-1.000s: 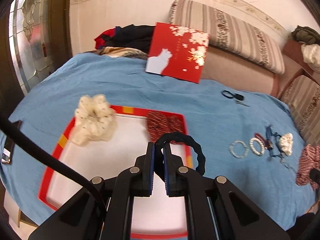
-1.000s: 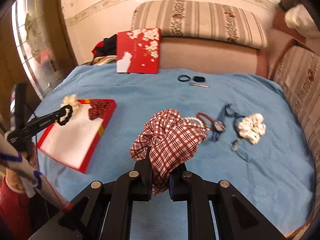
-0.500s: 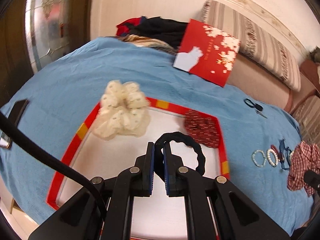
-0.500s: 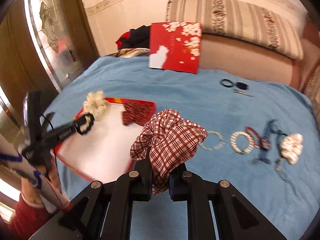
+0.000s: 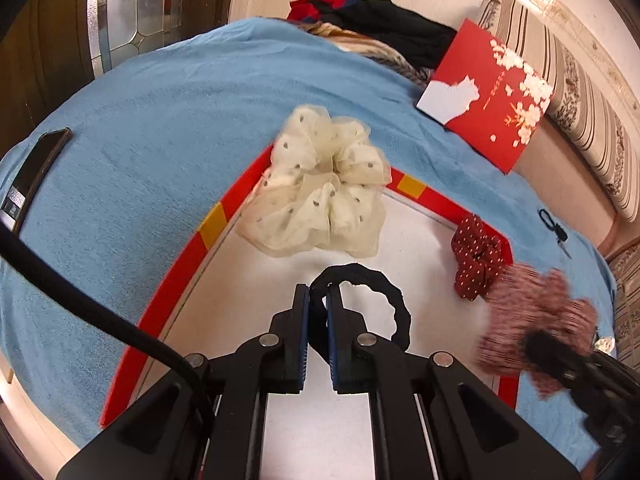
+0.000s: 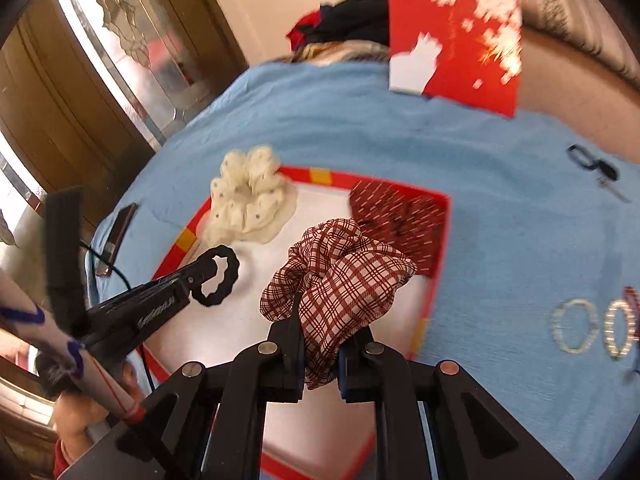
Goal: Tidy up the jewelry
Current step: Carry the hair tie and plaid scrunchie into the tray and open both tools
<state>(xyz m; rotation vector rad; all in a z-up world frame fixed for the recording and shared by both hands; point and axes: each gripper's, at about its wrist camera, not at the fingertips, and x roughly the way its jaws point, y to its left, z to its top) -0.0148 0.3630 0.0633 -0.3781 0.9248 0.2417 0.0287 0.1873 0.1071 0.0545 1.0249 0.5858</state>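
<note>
My left gripper point(image 5: 318, 294) is shut on a black scrunchie point(image 5: 384, 300) and holds it over the white inside of the red-rimmed tray point(image 5: 208, 236). It also shows in the right wrist view point(image 6: 200, 276) with the black scrunchie point(image 6: 218, 276). My right gripper point(image 6: 320, 320) is shut on a red plaid scrunchie point(image 6: 340, 276), over the tray's point(image 6: 438, 256) right part. The plaid scrunchie point(image 5: 536, 316) looks blurred in the left view. A cream dotted scrunchie point(image 5: 320, 184) and a dark red dotted scrunchie point(image 5: 478, 262) lie in the tray.
The tray lies on a blue cloth point(image 5: 160, 100). A red card point(image 5: 492, 92) leans at the back. Two bead bracelets point(image 6: 592, 328) and a black hair tie point(image 6: 580, 156) lie on the cloth to the right. A phone point(image 5: 32, 172) lies at the left edge.
Both grippers have moved left and closer to the tray. The plaid scrunchie now hangs over the tray's right part, and the black scrunchie is lower over its middle.
</note>
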